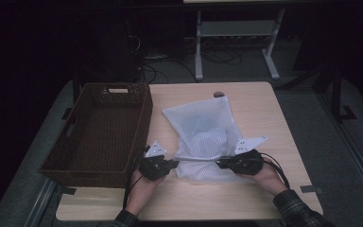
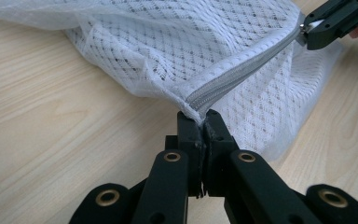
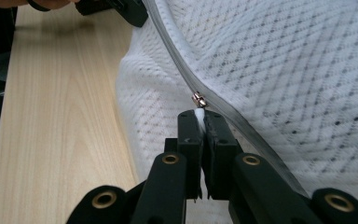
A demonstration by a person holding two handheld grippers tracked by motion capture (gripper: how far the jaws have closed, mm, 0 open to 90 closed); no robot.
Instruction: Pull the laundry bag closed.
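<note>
Pale wood makes up the table (image 1: 264, 118), which stands in a dim room with dark carpet on every side of it. Taking the mesh bag (image 1: 201, 132) as the landmark: it lies near the middle of the table, its zipped edge turned toward the person and lifted between the two grippers.

Nearest the person, a strip of bare table runs along the near edge below the bag, crossed only by the two forearms. The left gripper (image 1: 172, 163) has its jaws closed on the left end of the zipper (image 2: 235, 77), the fabric corner pinched tight between the pads (image 2: 192, 126). The right gripper (image 1: 221, 164) is clamped on the right end of the bag, white fabric pinched between its pads (image 3: 191, 123) just beside the small metal zipper pull (image 3: 198, 99) (the zipper looks drawn taut between the two).

Left of the bag, a dark wicker basket (image 1: 75, 137) overhangs the table's left edge, its near right corner close to the left gripper. Right of the bag, open table reaches the right edge. Beyond the bag, a small dark round thing (image 1: 219, 94) sits by the far edge; farther off stand the white legs of a desk (image 1: 199, 47).
</note>
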